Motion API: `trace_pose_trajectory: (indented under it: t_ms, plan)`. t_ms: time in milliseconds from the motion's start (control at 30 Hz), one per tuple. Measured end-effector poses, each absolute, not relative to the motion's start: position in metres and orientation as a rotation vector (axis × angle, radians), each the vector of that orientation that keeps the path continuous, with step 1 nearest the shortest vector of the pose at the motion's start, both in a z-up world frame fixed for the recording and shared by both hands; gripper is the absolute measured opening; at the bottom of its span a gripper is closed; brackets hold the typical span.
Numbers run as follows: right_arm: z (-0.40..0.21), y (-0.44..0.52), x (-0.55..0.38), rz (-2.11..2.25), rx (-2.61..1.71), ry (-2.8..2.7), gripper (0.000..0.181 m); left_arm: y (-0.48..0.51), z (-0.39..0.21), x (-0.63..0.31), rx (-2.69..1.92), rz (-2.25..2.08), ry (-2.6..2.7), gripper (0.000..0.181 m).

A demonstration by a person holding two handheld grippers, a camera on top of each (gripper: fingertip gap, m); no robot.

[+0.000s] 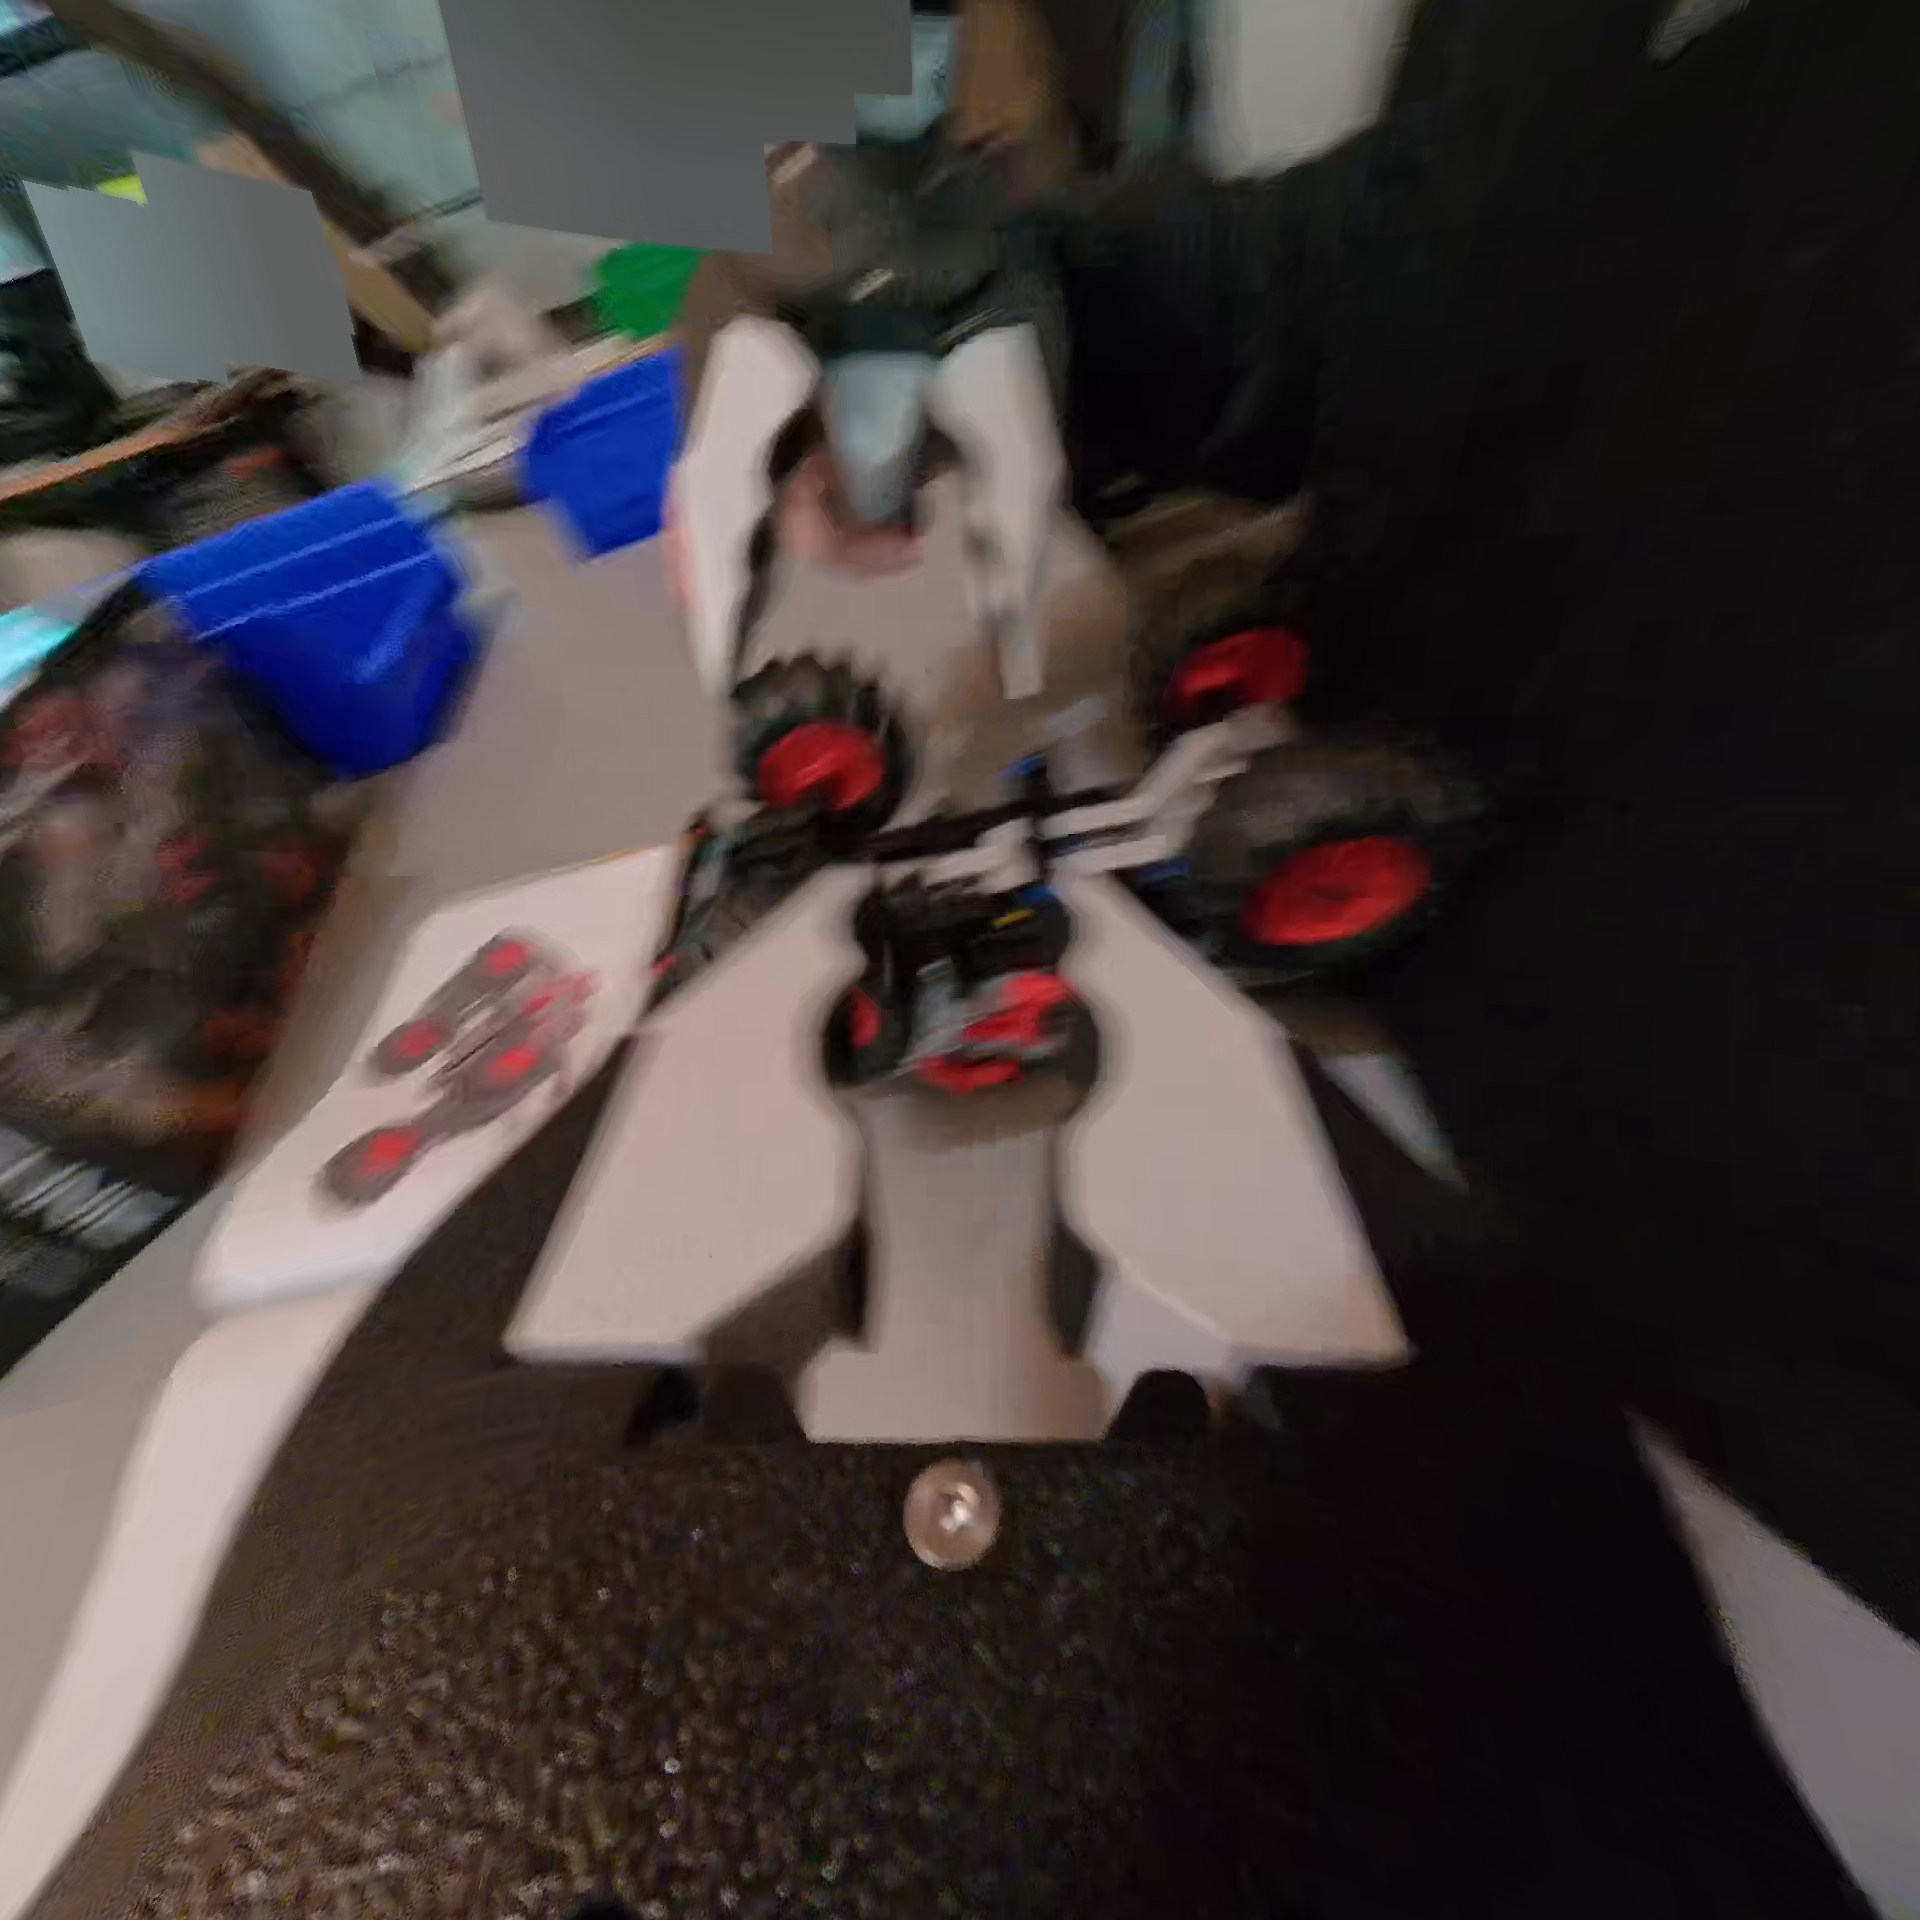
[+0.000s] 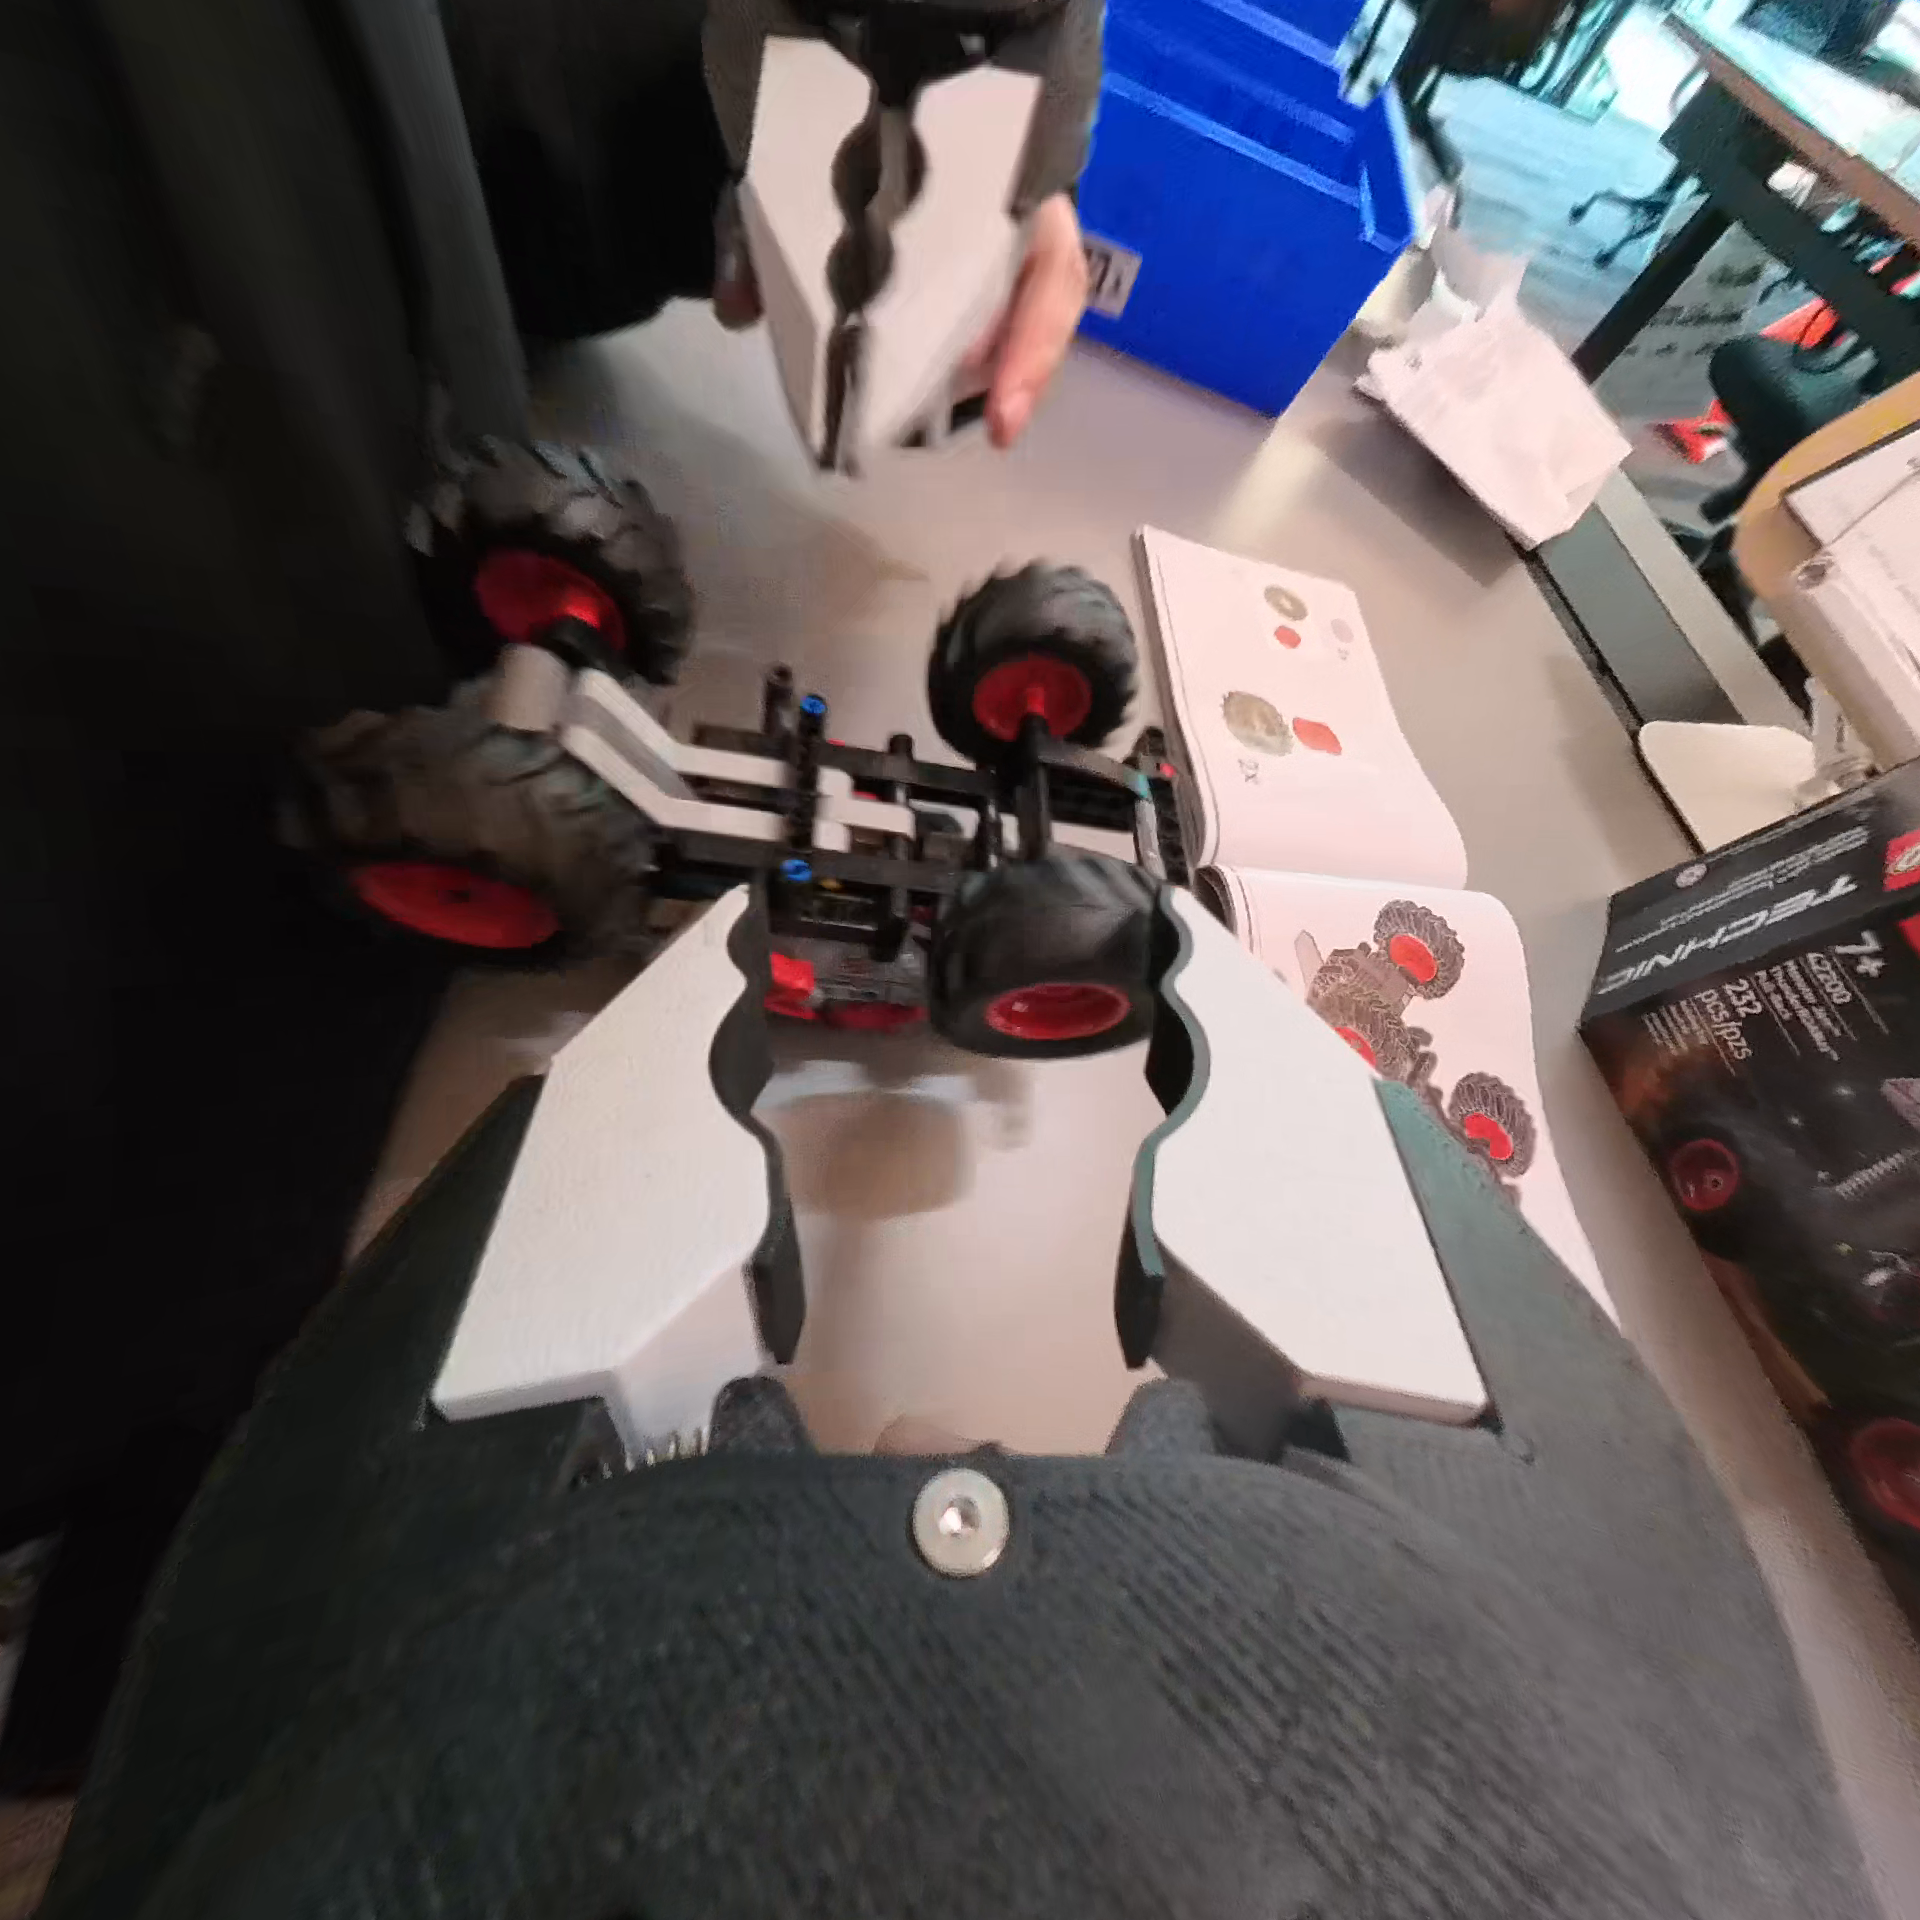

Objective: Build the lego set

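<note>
A Lego truck chassis with big black tyres on red hubs sits on the grey table. My right gripper is open wide, and the truck's near end and one front wheel lie between its fingertips; I cannot tell whether they touch. My left gripper hovers beyond the truck, held by a hand, with nothing in it. The blurred left wrist view shows its own fingers a little apart above the truck, and the open right gripper facing it.
An open instruction booklet lies right of the truck; it also shows in the left wrist view. The black set box stands at the right edge. Blue bins stand at the back. A person's dark clothing fills the left. Across from one pair of fingers to the other is roughly 9 cm.
</note>
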State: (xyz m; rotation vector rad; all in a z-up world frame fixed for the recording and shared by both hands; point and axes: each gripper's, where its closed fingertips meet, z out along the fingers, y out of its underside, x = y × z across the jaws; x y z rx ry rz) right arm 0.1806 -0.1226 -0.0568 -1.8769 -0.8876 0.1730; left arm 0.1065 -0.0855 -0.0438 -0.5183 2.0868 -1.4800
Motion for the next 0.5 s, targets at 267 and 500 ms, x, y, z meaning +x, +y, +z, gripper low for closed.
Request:
trace_pose_trajectory:
  t_ms: [267,500]
  plan:
    - [-0.032,-0.116,0.21,0.144,-1.765,-0.51,0.072,-0.054,-0.022,0.14,-0.82,-1.468,1.899,0.04]
    - [-0.066,-0.126,0.176,0.292,-1.921,-0.596,0.075,-0.081,-0.062,0.147,-1.001,-1.44,2.094,0.044]
